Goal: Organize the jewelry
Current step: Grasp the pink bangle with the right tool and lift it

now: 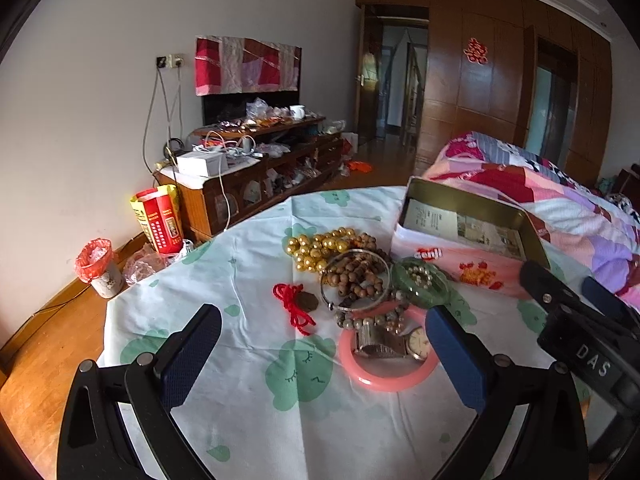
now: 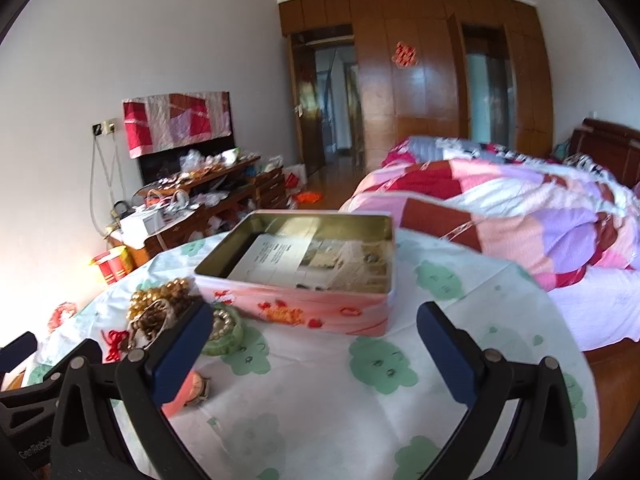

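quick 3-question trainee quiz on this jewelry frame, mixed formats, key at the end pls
1. True or false: the left gripper is shut on the wristwatch.
2. Multiple choice: the wristwatch lies (A) inside the open tin box, (B) within the pink bangle on the tablecloth, (C) on the bed.
3. Fill in: the pearl-coloured beads sit inside the ___ bangle next to the tin.

Key
1. False: its jaws are wide apart and hold nothing. The right gripper is also open.
2. B
3. green
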### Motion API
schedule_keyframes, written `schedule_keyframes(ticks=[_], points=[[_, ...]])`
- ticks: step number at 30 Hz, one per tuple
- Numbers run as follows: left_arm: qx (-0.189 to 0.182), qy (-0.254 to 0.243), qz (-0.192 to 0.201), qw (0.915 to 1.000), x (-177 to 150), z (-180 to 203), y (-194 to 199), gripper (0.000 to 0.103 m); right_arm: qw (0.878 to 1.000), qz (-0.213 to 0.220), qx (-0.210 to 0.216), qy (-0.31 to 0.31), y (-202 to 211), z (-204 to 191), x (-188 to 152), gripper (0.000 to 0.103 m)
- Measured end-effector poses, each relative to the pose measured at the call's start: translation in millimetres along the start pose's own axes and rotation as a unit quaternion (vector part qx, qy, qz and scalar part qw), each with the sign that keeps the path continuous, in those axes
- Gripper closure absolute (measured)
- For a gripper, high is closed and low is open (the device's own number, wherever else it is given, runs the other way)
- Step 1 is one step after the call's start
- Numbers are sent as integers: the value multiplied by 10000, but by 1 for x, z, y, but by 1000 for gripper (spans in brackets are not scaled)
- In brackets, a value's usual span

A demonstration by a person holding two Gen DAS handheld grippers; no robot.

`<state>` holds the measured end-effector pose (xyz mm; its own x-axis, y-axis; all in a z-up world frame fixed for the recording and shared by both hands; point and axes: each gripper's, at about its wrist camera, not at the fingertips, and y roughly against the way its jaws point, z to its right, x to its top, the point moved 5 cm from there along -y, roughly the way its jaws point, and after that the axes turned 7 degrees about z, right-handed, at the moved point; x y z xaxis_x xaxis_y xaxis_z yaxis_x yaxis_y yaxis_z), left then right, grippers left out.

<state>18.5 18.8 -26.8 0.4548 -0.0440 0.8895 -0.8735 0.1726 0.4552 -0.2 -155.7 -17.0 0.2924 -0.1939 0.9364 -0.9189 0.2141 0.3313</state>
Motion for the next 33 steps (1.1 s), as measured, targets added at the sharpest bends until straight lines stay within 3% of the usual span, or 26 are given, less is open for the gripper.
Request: schedule_keyframes(ticks=[3,4,6,8,9,12,18,21,26,33], points=[[-73,-132,-189,9997,-5,-6,0,1,9953,-602,760,-76,-17,-9,-5,3],[-115,-102,-255,9996,-6,-10,0,1,9927,-751,941,-25,-22,-13,-4,8],[-69,-78,-336,9994,-7,-16,-2,1,9846,-1101,1353,149,-36,-23,-2,26],[18,-126,-414,9991,-10,-20,-3,1,9763,-1403,1633,193,-47,-31,-5,30],[58,-181,-439,9989,-11,-22,-3,1,9716,-1549,1786,137,-50,-34,-8,37],[67,-227,-443,9987,-12,-26,-3,1,9619,-1781,2073,43,-52,-45,-22,50],[-48,-114,-569,9983,-14,-29,-8,1,9445,-2316,2311,311,-57,-74,-55,64],[-2,-39,-598,9982,-14,-32,-9,1,9469,-2222,2242,609,-54,-81,-55,72],[-53,76,-549,9984,-14,-34,-5,1,9468,-2043,2438,483,-39,-68,-47,88],[-165,-154,-568,9981,-14,-23,-4,1,9528,-1590,2567,304,-19,-41,-37,89]])
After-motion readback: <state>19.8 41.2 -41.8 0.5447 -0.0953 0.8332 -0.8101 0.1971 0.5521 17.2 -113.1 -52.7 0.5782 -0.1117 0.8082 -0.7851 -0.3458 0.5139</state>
